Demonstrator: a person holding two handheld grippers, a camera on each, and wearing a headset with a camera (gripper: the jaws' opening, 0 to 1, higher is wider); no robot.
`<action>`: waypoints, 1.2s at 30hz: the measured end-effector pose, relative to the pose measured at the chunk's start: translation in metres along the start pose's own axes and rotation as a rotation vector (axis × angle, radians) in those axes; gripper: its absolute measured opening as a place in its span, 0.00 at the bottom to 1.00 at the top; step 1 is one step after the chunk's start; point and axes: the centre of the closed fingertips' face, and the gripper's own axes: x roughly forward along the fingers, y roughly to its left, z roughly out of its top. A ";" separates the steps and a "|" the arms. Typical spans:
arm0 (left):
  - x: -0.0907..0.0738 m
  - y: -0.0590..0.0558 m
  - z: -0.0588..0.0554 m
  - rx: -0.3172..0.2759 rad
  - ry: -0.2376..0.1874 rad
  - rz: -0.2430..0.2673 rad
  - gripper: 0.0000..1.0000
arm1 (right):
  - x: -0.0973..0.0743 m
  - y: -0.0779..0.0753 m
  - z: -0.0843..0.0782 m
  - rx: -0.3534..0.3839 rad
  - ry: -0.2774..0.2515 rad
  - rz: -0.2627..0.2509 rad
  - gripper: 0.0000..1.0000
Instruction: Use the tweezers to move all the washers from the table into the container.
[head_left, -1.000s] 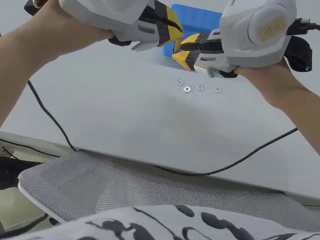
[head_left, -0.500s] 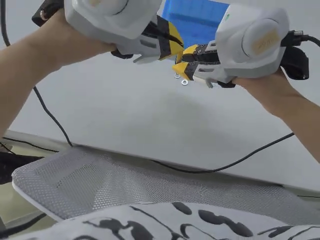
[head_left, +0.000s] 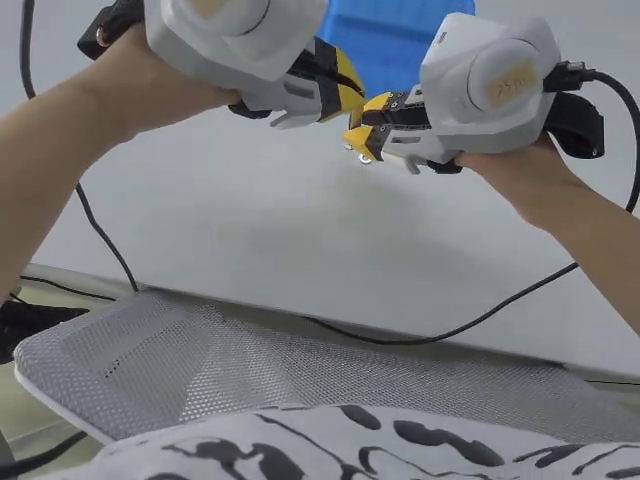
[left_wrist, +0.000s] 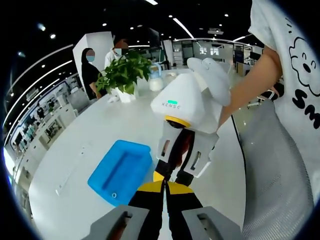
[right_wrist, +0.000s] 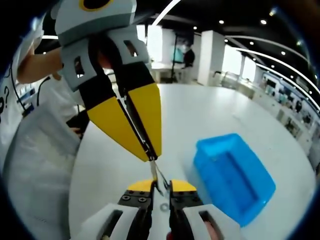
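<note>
- My left gripper (head_left: 345, 82) and right gripper (head_left: 362, 127) are still meeting tip to tip just on my side of the blue container (head_left: 400, 40), as they were a second ago.
- One washer (head_left: 365, 158) is peeking out directly under the right gripper's yellow tips. A second ago four were lying in the open on the table (head_left: 300, 230), farther from the container than the tips were.
- My left gripper's jaws are pressing together on the tweezers (right_wrist: 156, 175), whose two thin metal legs are sticking out past the yellow pads in the right gripper view.
- My right gripper's jaws are closing on those legs from either side, each yellow pad lying against a leg, with a narrow gap remaining between the pads.
- Under that gap a washer is lying flat on the table, near the container's wall.
- In the left gripper view another washer (left_wrist: 114, 195) is lying inside the container, by the corner nearest my left gripper.
- A small grey label (left_wrist: 172, 105) on the right gripper's white housing is reading roughly "XENSE", with a green strip glowing just above it.
- The round cap on the right gripper in the head view is carrying a faint marking, too blurred to read.
- My shirt (left_wrist: 300, 75) is showing a black cartoon print and big letters starting "SM", cut off at the edge.
</note>
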 end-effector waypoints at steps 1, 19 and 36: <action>0.001 0.000 -0.001 0.000 0.000 -0.001 0.00 | 0.001 0.000 -0.001 0.002 0.000 -0.001 0.07; 0.005 -0.002 -0.005 0.002 0.014 -0.007 0.00 | 0.003 0.001 -0.006 0.002 0.009 -0.002 0.07; 0.007 -0.002 -0.006 0.003 0.016 -0.014 0.00 | 0.004 0.002 -0.006 -0.012 0.019 0.004 0.05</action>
